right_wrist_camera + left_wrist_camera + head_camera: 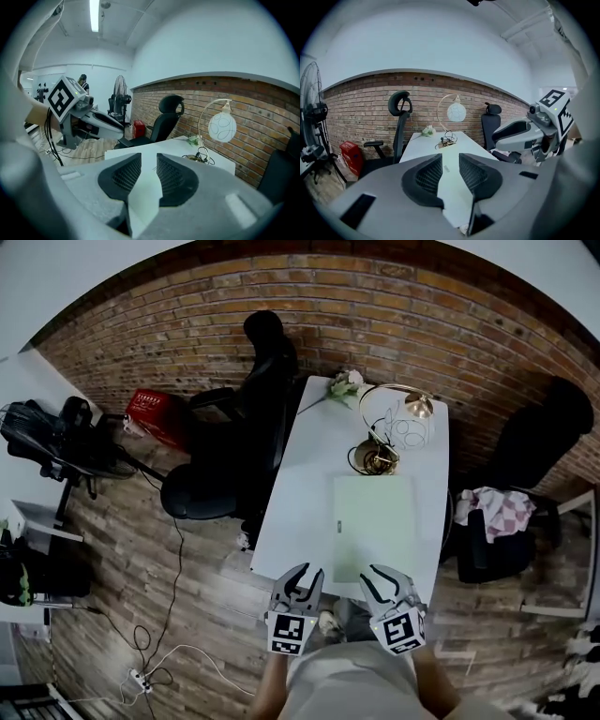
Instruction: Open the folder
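A pale green folder lies shut and flat on the white table, towards its near right part. Both grippers hover at the table's near edge, pointing away from me and somewhat down. My left gripper is left of the folder's near corner, jaws a narrow gap apart with nothing between them. My right gripper is over the folder's near end, also slightly open and empty. In the left gripper view the folder shows through the gap. In the right gripper view its pale sheet shows between the pads, untouched.
A gold arc lamp with a glass globe and its cable stand beyond the folder, with flowers at the far end. A black office chair is left of the table. A chair with a cloth is at the right. Cables and a power strip lie on the floor.
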{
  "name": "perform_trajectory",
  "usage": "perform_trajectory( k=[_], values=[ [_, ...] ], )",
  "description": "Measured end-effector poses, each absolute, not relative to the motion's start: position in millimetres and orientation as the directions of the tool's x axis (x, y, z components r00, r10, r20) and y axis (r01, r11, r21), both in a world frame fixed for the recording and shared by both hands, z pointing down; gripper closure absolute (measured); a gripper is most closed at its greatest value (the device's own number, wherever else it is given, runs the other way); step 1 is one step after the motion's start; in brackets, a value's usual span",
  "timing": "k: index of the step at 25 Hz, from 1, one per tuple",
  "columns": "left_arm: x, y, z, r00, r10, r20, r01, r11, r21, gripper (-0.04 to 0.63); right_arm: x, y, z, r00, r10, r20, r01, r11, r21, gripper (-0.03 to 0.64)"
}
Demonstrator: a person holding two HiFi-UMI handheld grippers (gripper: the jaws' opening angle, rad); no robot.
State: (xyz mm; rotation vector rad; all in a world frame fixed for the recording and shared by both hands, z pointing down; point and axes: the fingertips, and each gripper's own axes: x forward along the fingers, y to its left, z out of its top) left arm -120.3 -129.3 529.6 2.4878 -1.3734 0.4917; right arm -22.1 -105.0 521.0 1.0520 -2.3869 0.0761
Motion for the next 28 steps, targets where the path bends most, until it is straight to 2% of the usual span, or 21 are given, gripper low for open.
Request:
perform_trajectory(
  k=[5,21,28],
  values=[
    [-118,-139,559,0.485,-0.746,0.455,-0.858,-0.506,0.085,0.486,-26,-106,551,-0.577,-0.623,0.528,-0.675,0.728,0.120,0.529],
    [-109,-143,641,0.496,-0.660,0.565,-0.854,-0.490,0.176,0.485,-53,-90,641,-0.590,-0.431,0.683,-0.446,0.879,0.170,0.514],
    [-107,-143,663,0.501,-0.626,0.598,-0.850,-0.486,0.203,0.486,-62,-83,670,-0.560,-0.373,0.740,-0.352,0.915,0.195,0.474]
  ],
)
